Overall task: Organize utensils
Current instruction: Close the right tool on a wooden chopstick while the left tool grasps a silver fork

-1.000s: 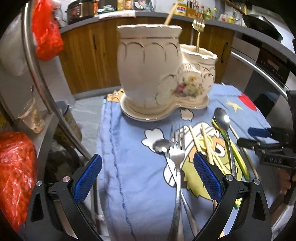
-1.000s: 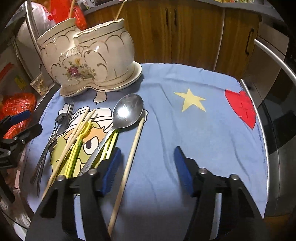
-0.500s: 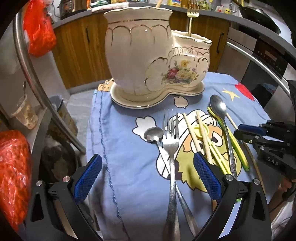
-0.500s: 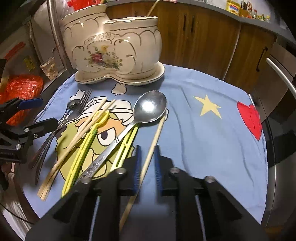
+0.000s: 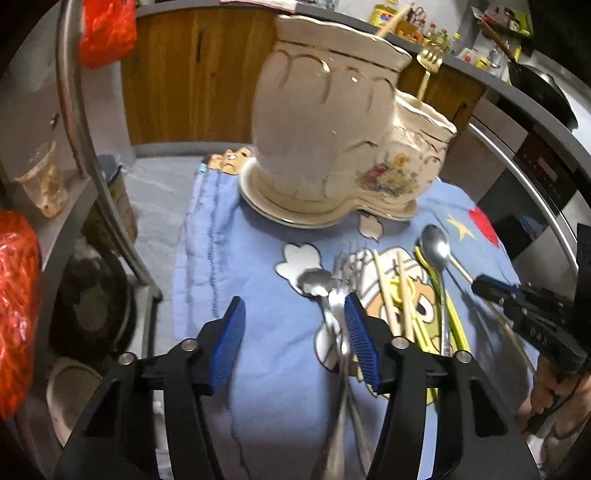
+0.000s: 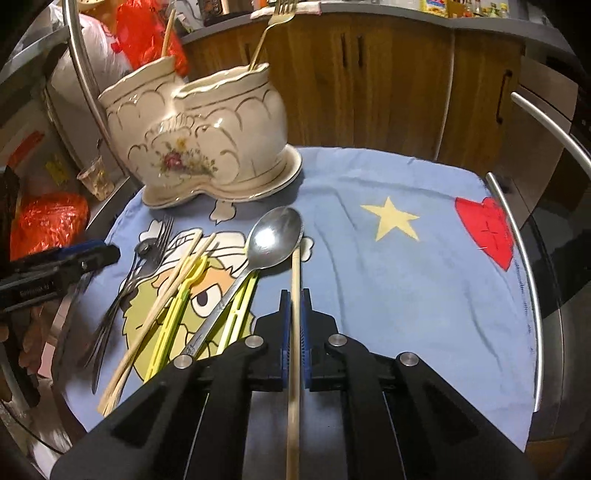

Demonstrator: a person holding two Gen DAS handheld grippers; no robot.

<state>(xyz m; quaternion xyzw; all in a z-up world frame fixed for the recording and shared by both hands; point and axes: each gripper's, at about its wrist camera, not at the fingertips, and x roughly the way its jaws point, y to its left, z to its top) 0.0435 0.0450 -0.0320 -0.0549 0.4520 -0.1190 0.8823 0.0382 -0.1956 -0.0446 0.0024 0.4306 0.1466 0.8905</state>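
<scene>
Both jaws first: my right jaws (image 6: 294,325) are clamped tight on a chopstick (image 6: 294,280), whose tip lies beside the big spoon (image 6: 275,240). My left jaws (image 5: 291,339) are closing, half open; the fork (image 5: 341,295) and small spoon (image 5: 314,282) lie just inside the right pad, not yet pinched. Everything rests on a blue cloth (image 6: 388,277). At its far edge stands the cream holder (image 6: 199,140), two-lobed on a saucer, with a gold fork (image 6: 271,26) upright in one lobe and a stick in the other. Between fork and big spoon lie a chopstick pair (image 6: 166,291) and yellow-green tongs (image 6: 177,306).
</scene>
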